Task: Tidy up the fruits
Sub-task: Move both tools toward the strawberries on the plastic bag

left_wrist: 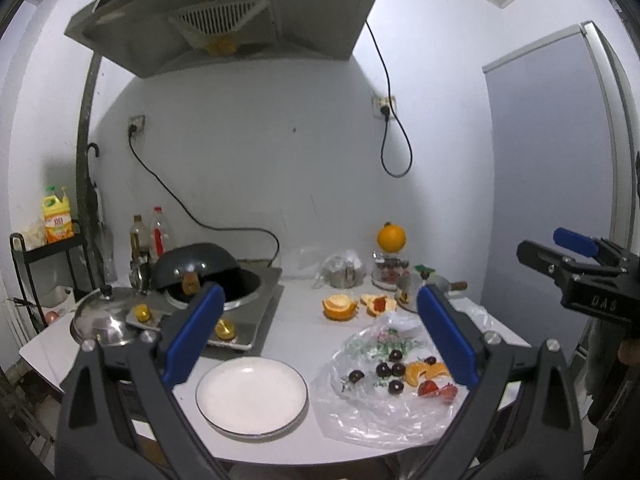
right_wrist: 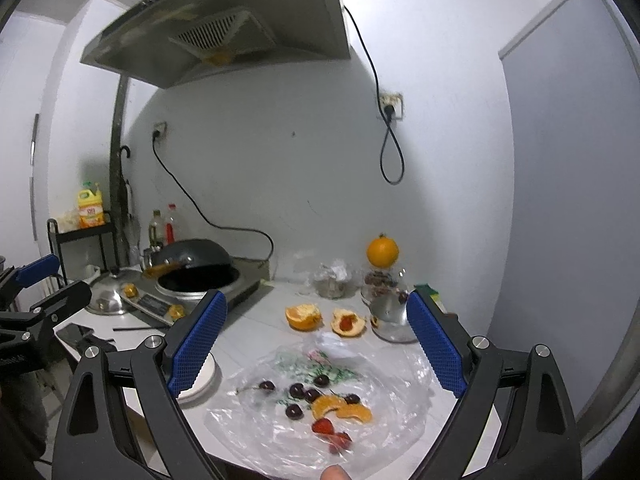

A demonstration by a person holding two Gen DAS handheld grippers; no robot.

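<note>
A clear plastic bag [left_wrist: 380, 412] lies flat on the white table with several dark cherries [left_wrist: 390, 370], orange segments [left_wrist: 426, 372] and strawberry pieces [left_wrist: 438, 391] on it. An empty white plate [left_wrist: 252, 394] sits to its left. My left gripper [left_wrist: 320, 344] is open and empty, above the plate and bag. My right gripper [right_wrist: 316, 354] is open and empty, above the bag [right_wrist: 280, 432], with cherries [right_wrist: 298, 391], orange segments [right_wrist: 340, 408] and strawberries [right_wrist: 332, 434] below. The plate [right_wrist: 200, 380] shows partly behind its left finger. The right gripper also shows in the left wrist view [left_wrist: 576, 264].
Peeled orange halves [left_wrist: 340, 306] and a whole orange [left_wrist: 391, 238] on a jar stand behind the bag. An induction stove with a dark wok [left_wrist: 200, 270], a steel lid [left_wrist: 100, 320] and bottles [left_wrist: 150, 238] are at the left. A fingertip [right_wrist: 336, 472] shows at the bottom edge.
</note>
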